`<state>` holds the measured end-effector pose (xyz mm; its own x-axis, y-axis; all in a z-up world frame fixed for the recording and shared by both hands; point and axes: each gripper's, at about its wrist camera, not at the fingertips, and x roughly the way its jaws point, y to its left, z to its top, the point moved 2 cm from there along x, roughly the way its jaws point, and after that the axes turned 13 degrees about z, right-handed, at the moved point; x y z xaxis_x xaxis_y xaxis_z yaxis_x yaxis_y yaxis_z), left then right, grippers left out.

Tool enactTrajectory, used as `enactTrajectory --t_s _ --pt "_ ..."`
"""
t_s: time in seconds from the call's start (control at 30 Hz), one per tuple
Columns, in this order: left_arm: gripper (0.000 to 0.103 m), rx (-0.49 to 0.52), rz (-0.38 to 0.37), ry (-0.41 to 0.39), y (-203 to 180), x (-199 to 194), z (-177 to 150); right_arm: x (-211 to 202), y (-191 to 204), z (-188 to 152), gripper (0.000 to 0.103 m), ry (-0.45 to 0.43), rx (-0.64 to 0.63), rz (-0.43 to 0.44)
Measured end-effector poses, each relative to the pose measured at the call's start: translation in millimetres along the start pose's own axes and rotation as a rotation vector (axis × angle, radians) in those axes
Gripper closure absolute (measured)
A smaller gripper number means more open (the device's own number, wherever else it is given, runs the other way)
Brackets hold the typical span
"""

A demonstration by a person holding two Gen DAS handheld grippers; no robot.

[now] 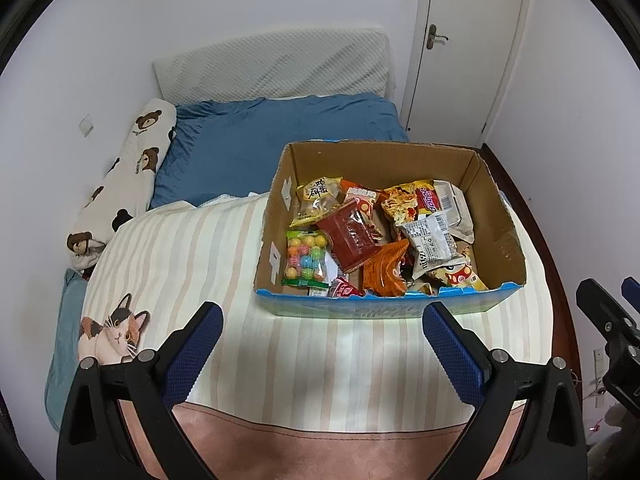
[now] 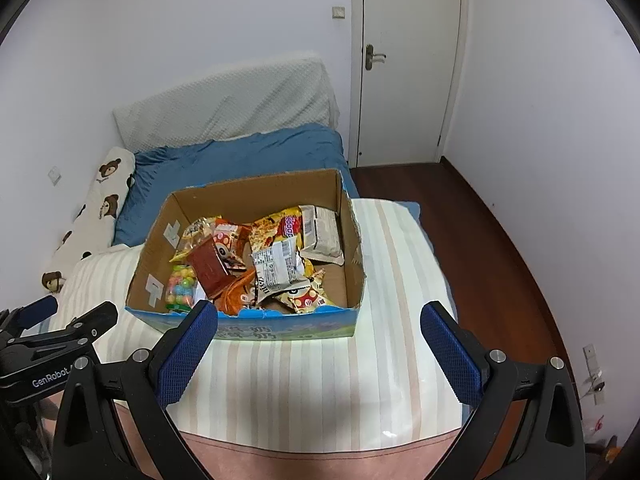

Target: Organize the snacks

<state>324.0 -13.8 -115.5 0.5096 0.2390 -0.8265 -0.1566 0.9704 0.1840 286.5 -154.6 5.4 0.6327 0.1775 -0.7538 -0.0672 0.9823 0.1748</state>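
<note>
- Nearest the lens, left gripper (image 1: 322, 332): jaws spread wide, nothing between them, hovering over the striped blanket (image 1: 224, 264) just short of the box's near wall.
- Right gripper (image 2: 319, 334): also spread wide and holding nothing; its left finger overlaps the box's near blue rim in the right wrist view.
- Task items: snacks (image 1: 380, 236) all lie inside the open cardboard box (image 1: 496, 216), heaped loosely. Left to right: bag of coloured candy balls (image 1: 306, 258) at the near left, dark red packet (image 1: 350, 236) centre, orange packet (image 1: 386, 270) in front, white packet with barcode (image 1: 430, 244), grey-white wrapper (image 1: 454, 210) far right.
- No packet visible on the blanket outside the box.
- Stage judgement: the scene fits snacks gathered in, or a jumbled pile yet to be sorted. Cannot settle which.
- Handling note: packets are thin and crinkly; any grasp should pinch a flat sealed edge from above, clearing the box walls.
- Surface: soft bed, likely to yield under the box.
- Room: bear-print pillow (image 1: 120, 184) at left, blue duvet (image 1: 256, 144), white wall, closed door (image 1: 468, 44) at right, dark wood floor (image 2: 488, 232).
</note>
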Motion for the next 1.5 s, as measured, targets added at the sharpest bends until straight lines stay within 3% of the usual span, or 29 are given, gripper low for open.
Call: enactTrajectory --t_s 1.5 --pt "0.0 0.024 -0.014 -0.033 -10 -10 8 -12 -2 0 0.0 -0.013 0.005 -0.029"
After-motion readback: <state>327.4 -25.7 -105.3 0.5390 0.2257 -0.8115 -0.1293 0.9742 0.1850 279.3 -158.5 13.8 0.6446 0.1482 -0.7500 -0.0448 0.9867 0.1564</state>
